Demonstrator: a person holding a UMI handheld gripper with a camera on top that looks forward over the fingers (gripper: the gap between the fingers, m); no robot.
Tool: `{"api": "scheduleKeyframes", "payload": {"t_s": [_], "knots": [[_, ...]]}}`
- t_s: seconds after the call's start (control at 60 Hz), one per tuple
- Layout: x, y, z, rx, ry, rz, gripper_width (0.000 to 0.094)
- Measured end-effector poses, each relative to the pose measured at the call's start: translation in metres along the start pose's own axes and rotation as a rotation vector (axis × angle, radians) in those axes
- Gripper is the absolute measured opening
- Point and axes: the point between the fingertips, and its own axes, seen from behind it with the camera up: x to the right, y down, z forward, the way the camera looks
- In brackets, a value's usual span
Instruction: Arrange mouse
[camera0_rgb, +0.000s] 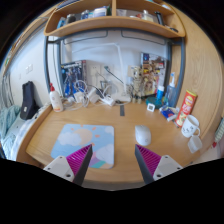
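White mouse (143, 135) — pale blue mousepad (84, 143)

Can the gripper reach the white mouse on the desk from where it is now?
Probably yes. The gripper is open, and the mouse lies just ahead of its right finger on the bare desk, beside the mouse pad, with nothing between.

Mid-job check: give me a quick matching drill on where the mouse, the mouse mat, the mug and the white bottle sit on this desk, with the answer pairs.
Gripper: jaws open, holding nothing.

Things:
1. mouse
2. mouse mat
3. mug
4. white bottle

Places:
A. far left of the desk, near the wall
B. just ahead of the left finger
C. right end of the desk, beside the snack box
D. on bare wood, right of the mat, ahead of the right finger

Pairs: 1-D, 2-B, 3-C, 4-A
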Motion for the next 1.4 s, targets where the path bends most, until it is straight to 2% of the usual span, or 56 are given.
{"api": "scheduleKeyframes", "payload": {"t_s": [0.05, 0.1, 0.2, 0.333, 0.633, 0.733, 0.8, 0.817, 0.833, 0.85, 0.983, 1.117, 1.317, 1.4], "knots": [[0.023, 0.029, 0.017, -0.041, 0.024, -0.004, 0.0863], [0.067, 0.085, 0.011, -0.057, 0.05, 0.006, 0.0859], [0.105, 0.109, 0.032, -0.093, 0.091, 0.018, 0.0859], [0.129, 0.107, 0.072, -0.108, 0.092, 0.031, 0.0851], [0.147, 0.069, 0.158, -0.111, 0.035, 0.054, 0.0847], [0.149, 0.063, 0.173, -0.122, 0.013, 0.06, 0.0746], [0.153, 0.058, 0.18, -0.115, 0.02, 0.051, 0.0645], [0.154, 0.058, 0.181, -0.116, 0.022, 0.049, 0.0653], [0.154, 0.058, 0.182, -0.117, 0.024, 0.047, 0.0569], [0.154, 0.056, 0.182, -0.115, 0.024, 0.046, 0.0526], [0.156, 0.059, 0.182, -0.132, 0.03, 0.029, 0.0479], [0.156, 0.062, 0.182, -0.168, 0.032, 0.024, 0.0324], [0.158, 0.06, 0.18, -0.218, 0.094, 0.074, 0.0315], [0.157, 0.033, 0.167, -0.185, 0.123, 0.101, 0.0315]]}}
